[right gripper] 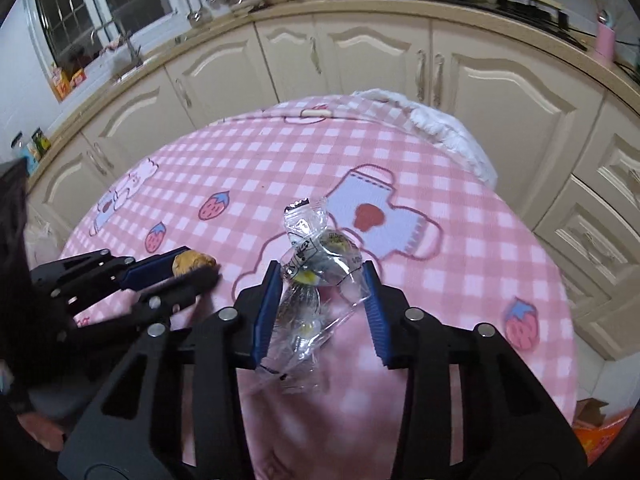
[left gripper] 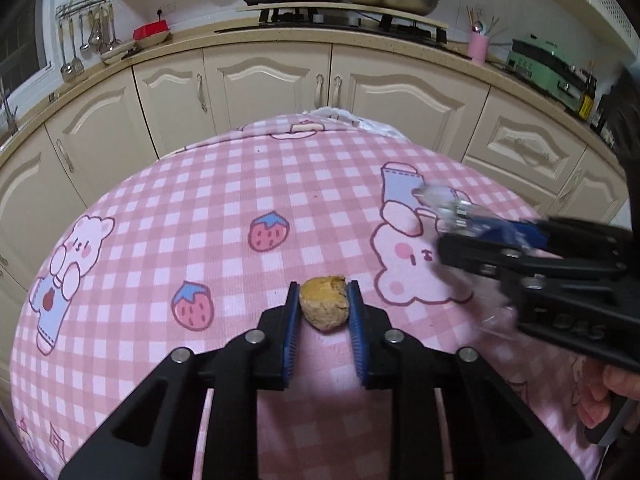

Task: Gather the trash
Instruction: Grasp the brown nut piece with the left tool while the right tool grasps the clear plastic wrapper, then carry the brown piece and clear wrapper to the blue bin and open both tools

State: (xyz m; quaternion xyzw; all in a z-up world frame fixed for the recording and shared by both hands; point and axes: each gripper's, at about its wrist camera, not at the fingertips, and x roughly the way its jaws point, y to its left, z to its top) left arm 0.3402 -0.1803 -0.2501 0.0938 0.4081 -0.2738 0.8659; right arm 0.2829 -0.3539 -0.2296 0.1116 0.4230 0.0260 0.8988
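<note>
My left gripper (left gripper: 323, 294) is shut on a bitten, tan cookie piece (left gripper: 323, 305), held just above the pink checked tablecloth (left gripper: 224, 216). It also shows at the left of the right wrist view (right gripper: 200, 266) with the cookie piece (right gripper: 192, 263) between its fingers. My right gripper (right gripper: 322, 276) has a crumpled clear plastic wrapper (right gripper: 316, 276) between its blue pads; both pads touch the wrapper. In the left wrist view the right gripper (left gripper: 452, 220) comes in from the right, blurred, with the wrapper (left gripper: 440, 200) at its tips.
The round table is covered by the pink cloth with bear and strawberry prints. Cream kitchen cabinets (left gripper: 280, 80) and a counter with a stove (left gripper: 340, 20) curve behind it. A white cloth (right gripper: 448, 128) hangs at the table's far edge. An orange box (right gripper: 600, 432) lies on the floor at right.
</note>
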